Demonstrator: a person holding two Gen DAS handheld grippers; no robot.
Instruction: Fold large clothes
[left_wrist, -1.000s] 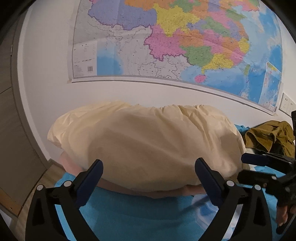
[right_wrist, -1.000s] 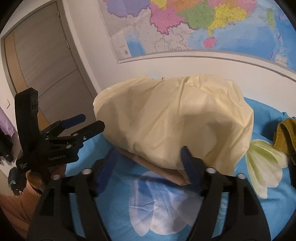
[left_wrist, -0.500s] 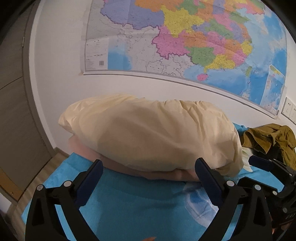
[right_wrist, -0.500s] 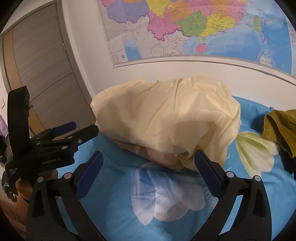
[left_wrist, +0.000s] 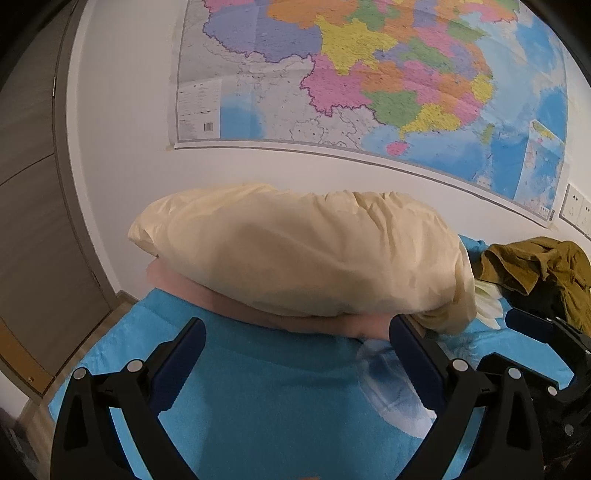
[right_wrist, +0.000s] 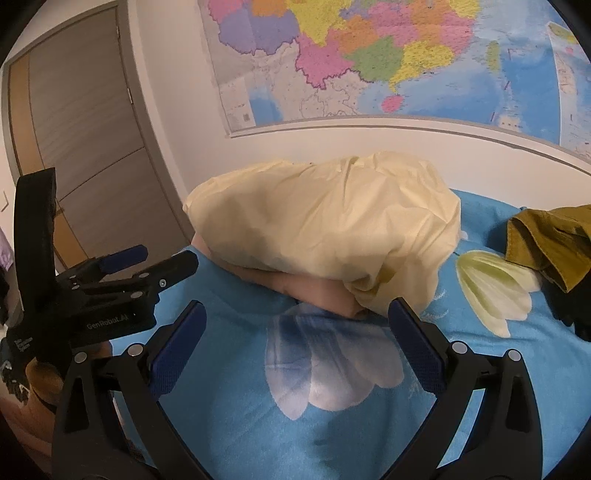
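Currently listed: olive garment (right_wrist: 546, 243), crumpled on the blue bedsheet (right_wrist: 332, 424) to the right of the cream pillow (right_wrist: 325, 229) and nearer the right gripper (right_wrist: 297, 336); left gripper (left_wrist: 297, 354) farther off; both sets of jaws apart, empty.

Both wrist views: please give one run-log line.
left hand-held gripper: open | right hand-held gripper: open | cream bundle: on blue bedspread, ungripped
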